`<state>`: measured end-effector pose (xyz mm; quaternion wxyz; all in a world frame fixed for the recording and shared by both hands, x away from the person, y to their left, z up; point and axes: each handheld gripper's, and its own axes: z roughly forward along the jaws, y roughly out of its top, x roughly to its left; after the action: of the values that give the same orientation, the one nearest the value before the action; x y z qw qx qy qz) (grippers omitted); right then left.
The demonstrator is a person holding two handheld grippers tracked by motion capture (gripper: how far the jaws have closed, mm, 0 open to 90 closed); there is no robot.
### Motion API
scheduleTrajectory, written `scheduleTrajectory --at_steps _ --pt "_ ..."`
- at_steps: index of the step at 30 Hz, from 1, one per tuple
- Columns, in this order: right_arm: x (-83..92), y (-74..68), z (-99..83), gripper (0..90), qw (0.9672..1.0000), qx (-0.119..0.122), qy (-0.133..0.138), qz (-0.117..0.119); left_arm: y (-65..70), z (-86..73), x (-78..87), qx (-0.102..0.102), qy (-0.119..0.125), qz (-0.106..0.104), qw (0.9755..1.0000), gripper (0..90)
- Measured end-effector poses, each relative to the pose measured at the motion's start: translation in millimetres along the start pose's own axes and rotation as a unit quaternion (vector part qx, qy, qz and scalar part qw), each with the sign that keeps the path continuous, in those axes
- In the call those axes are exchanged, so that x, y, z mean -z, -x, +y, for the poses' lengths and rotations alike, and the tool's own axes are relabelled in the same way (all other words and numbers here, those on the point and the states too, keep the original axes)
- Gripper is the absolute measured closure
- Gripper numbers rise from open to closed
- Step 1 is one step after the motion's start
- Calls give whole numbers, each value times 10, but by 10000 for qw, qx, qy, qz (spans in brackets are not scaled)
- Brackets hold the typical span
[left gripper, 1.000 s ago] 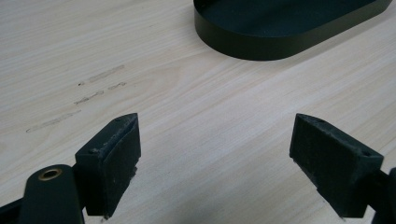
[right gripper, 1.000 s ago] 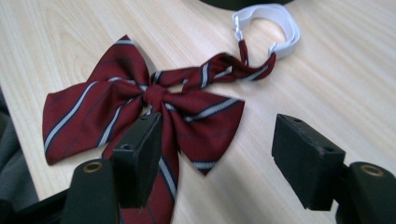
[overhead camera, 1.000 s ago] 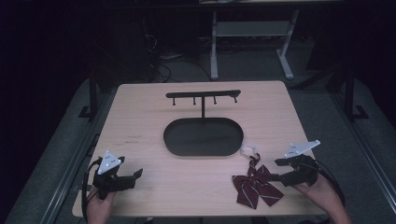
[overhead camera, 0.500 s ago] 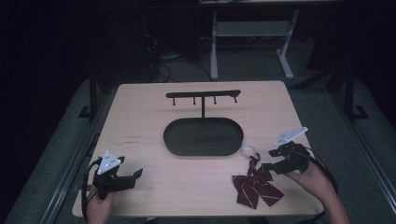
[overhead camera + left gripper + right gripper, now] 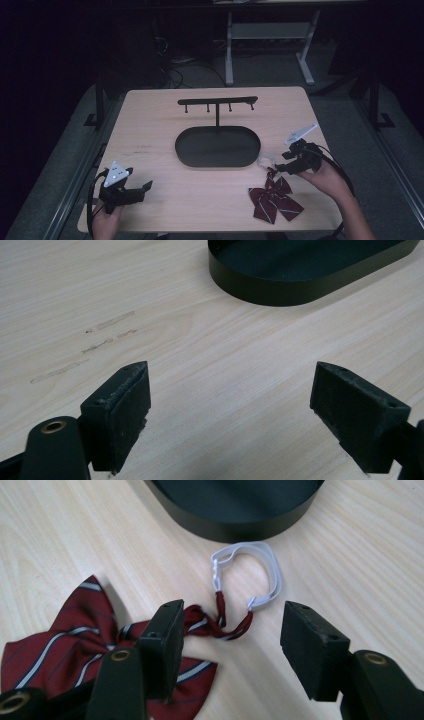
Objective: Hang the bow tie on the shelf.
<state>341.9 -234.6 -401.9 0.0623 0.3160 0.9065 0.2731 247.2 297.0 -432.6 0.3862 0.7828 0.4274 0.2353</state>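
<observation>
While the right claw [image 5: 281,165] is held just over the counter [image 5: 150,125], these points are noted:

Bow tie: a dark red striped bow tie [image 5: 274,198] is laid flat on the counter's near right part, with its white elastic loop [image 5: 250,570] stretched toward the black oval tray [image 5: 218,147] and lying just beside the tray wall.

Right claw: the jaws have just been closing but are seen well parted, released, with nothing pressed; the red cords at the loop's ends lie between and below them, and the left pad [image 5: 162,645] is placed over the knot.

Left claw: the left claw [image 5: 235,410] is kept spread wide above bare wood at the near left, nothing between its pads.

Hanger stand: a bar with small pegs [image 5: 218,102] is raised on a post at the tray's back.

Risk, grip: if the jaws are shut too high, only one thin cord may be pinched and the tie could slip out when lifted.

Risk, loop: the elastic could be snagged on the tray rim, or dragged closed, so that no peg can be entered.
</observation>
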Motion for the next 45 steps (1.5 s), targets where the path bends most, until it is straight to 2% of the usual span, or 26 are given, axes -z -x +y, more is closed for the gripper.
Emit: scheduleTrajectory --at_steps 5,13,16,19,24,25,35,40,45 --pt "-54 58 122 425 9999 15 -50 88 -7 -1 -7 -10 -3 -1 10000 161" --pt "-175 131 254 448 9996 119 -258 72 -7 -2 -9 -8 -6 7 10000 161" --pt "-223 170 273 457 9995 53 -283 121 -4 2 -3 -2 12 2 10000 161" --pt "-309 224 272 466 9991 10 -417 100 -1 5 -5 -54 -27 -1 10000 161" --pt "-419 269 269 473 9981 -61 -599 92 -7 0 -6 -7 5 -4 10000 161" --pt "-429 270 271 474 9979 -59 -633 80 -14 0 3 -53 -35 -5 10000 161" --pt "-516 288 275 492 9967 -139 -801 27 0 8 -3 -41 -14 -11 10000 161" --pt "-571 304 280 525 9959 -140 -897 -17 -4 3 -6 -41 -23 -14 10000 161" --pt "-613 307 276 614 9953 -134 -955 -109 -2 2 -5 -46 -27 -25 10000 161"
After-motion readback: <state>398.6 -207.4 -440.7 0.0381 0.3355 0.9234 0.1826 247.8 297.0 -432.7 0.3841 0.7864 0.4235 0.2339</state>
